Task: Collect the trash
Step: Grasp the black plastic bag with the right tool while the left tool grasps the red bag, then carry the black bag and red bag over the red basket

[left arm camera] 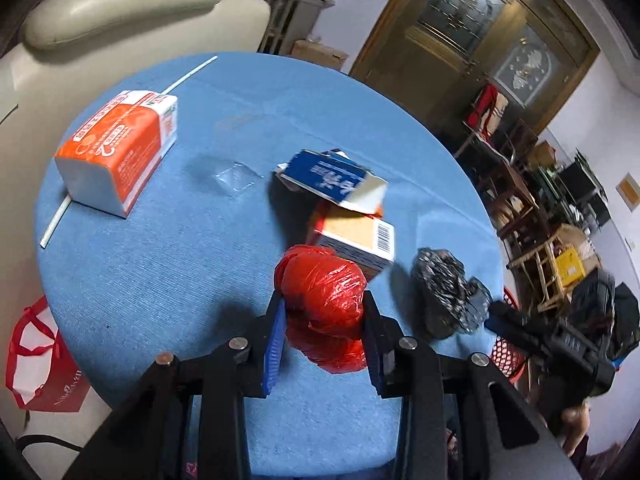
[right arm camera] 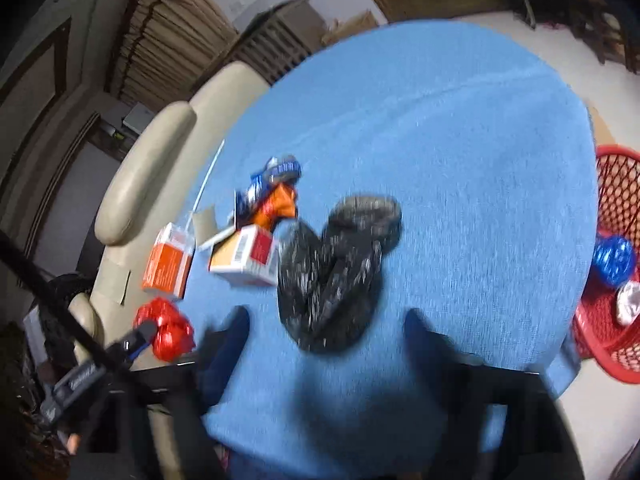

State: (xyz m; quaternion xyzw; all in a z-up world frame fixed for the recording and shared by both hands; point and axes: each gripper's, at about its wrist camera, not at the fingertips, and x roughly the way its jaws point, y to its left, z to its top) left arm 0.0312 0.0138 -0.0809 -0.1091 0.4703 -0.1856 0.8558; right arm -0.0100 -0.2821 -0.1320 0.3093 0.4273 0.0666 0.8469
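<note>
My left gripper (left arm camera: pixel 324 308) is shut on a crumpled red plastic bag (left arm camera: pixel 324 296), just above the round blue table (left arm camera: pixel 160 272). The red bag also shows in the right wrist view (right arm camera: pixel 166 330), held by the left gripper (right arm camera: pixel 140 336). A crumpled black plastic bag (left arm camera: pixel 448 292) lies to its right; in the right wrist view the black bag (right arm camera: pixel 332 272) sits just ahead of my right gripper (right arm camera: pixel 324 340), which is open, blurred and empty. An orange-and-white box (left arm camera: pixel 356 240) and a torn blue box (left arm camera: pixel 332 180) lie behind the red bag.
An orange tissue pack (left arm camera: pixel 116 152) and a white straw (left arm camera: pixel 56 220) lie at the table's left. A red mesh basket (right arm camera: pixel 612 272) with blue and silver trash stands on the floor at the right. A cream sofa (left arm camera: pixel 100 12) is behind, a red paper bag (left arm camera: pixel 40 360) on the floor.
</note>
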